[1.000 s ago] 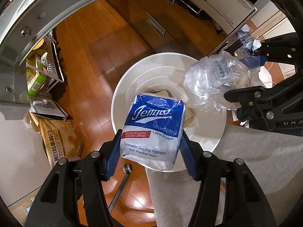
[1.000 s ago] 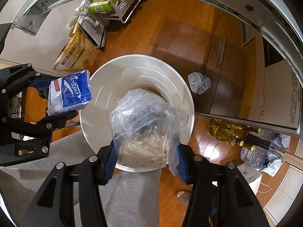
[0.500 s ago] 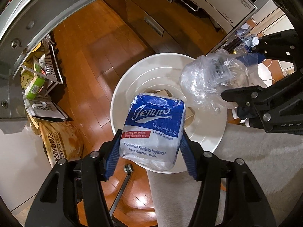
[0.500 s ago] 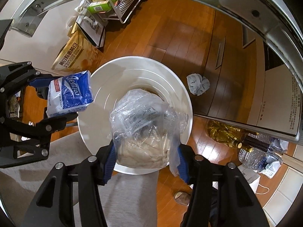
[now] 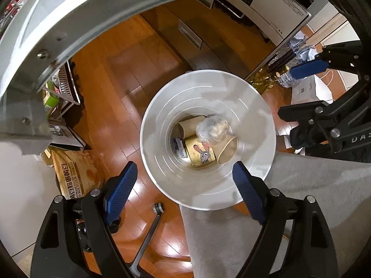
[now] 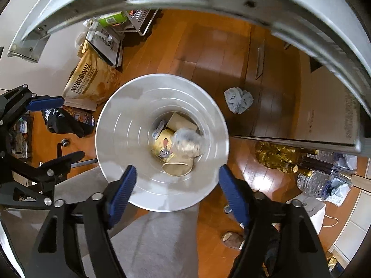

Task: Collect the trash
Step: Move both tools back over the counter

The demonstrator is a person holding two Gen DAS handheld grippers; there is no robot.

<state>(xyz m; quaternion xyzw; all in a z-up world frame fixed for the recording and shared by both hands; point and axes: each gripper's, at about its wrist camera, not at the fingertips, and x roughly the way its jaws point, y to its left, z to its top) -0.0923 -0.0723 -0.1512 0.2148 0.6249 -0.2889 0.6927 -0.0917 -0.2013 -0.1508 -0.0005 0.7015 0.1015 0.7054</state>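
I see my left gripper [image 5: 185, 185] and right gripper [image 6: 177, 186] both spread wide with nothing between their pads, poised over the white trash bin [image 5: 262, 106]. The crumpled plastic bag [image 5: 212, 131] lies inside it, atop cardboard boxes [image 5: 201, 154].

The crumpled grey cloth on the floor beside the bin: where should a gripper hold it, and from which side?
Grip the grey cloth across its bunched middle, coming straight down from above. It lies loose on the wooden floor, apart from the bin, with raised folds to pinch.
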